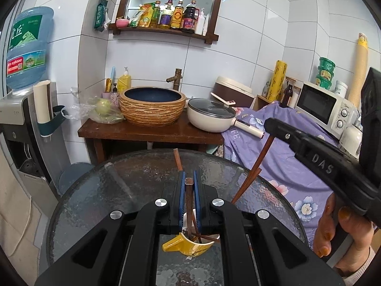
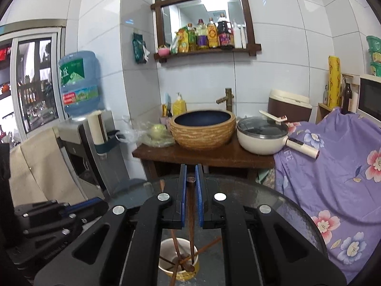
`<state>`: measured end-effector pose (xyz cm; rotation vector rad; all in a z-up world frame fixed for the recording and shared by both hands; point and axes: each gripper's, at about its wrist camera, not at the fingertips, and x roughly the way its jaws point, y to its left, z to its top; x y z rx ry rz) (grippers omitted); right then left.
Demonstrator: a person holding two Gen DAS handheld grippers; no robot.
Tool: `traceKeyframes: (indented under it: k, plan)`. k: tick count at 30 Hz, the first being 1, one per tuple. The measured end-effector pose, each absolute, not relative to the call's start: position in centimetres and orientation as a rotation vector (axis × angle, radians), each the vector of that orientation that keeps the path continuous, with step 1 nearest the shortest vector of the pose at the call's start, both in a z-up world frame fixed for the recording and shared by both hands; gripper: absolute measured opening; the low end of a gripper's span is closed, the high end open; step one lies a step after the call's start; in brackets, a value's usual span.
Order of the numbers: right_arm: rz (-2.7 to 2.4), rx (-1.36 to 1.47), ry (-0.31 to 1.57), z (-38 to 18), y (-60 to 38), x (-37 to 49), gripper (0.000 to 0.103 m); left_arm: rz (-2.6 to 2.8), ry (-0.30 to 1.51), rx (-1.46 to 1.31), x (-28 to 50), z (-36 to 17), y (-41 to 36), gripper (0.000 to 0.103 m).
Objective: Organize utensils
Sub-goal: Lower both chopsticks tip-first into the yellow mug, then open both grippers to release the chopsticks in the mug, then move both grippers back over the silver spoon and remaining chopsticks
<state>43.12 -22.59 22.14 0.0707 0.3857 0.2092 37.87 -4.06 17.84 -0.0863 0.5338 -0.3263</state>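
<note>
On the round glass worktop (image 1: 100, 190) stands the yellow cup (image 1: 190, 244), and each closed claw, left claw (image 1: 189, 186) and right claw (image 2: 190, 186), grips a wooden stick (image 1: 189, 205) going in; next, let go gently.

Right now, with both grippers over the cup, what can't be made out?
- Left wrist view: most of the yellow cup sits behind the left gripper.
- Right wrist view: the cup's base is cut off by the bottom edge; utensil heads inside overlap indistinctly.
- Bottle labels on the shelf: too small.
</note>
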Motion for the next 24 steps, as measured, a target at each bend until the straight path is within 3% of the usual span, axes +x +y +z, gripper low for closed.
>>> traceKeyframes:
  k: [7,8,9,10,11,12,15,21,24]
  plan:
    - [0.21,0.042,0.422,20.4,-22.9,43.3,0.009,-0.335,0.555,-0.082,37.8,16.2,-3.6,0.008]
    - [0.209,0.045,0.42,20.3,-23.1,43.2,0.018,-0.333,0.559,-0.073,37.7,15.9,-3.5,0.009]
    - [0.207,0.053,0.418,20.3,-23.3,43.1,0.039,-0.332,0.56,-0.072,37.6,15.7,-3.4,0.017]
    - [0.203,0.063,0.408,20.4,-23.6,42.9,0.051,-0.332,0.56,-0.073,37.5,15.6,-3.3,0.03]
    - [0.197,0.076,0.385,20.5,-23.8,42.5,0.06,-0.331,0.554,-0.082,37.3,15.5,-3.0,0.038]
    - [0.194,0.086,0.361,20.7,-24.2,42.0,0.06,-0.33,0.546,-0.091,37.0,15.4,-2.8,0.046]
    - [0.211,0.095,0.338,21.2,-24.6,40.7,0.06,-0.325,0.525,-0.08,36.2,15.3,-2.5,0.051]
    - [0.22,0.051,0.268,21.4,-25.3,35.6,0.065,-0.297,0.435,-0.096,32.4,15.1,-0.6,0.081]
    - [0.202,0.049,0.279,20.0,-26.1,32.4,0.067,-0.291,0.4,-0.112,29.5,14.2,0.6,0.088]
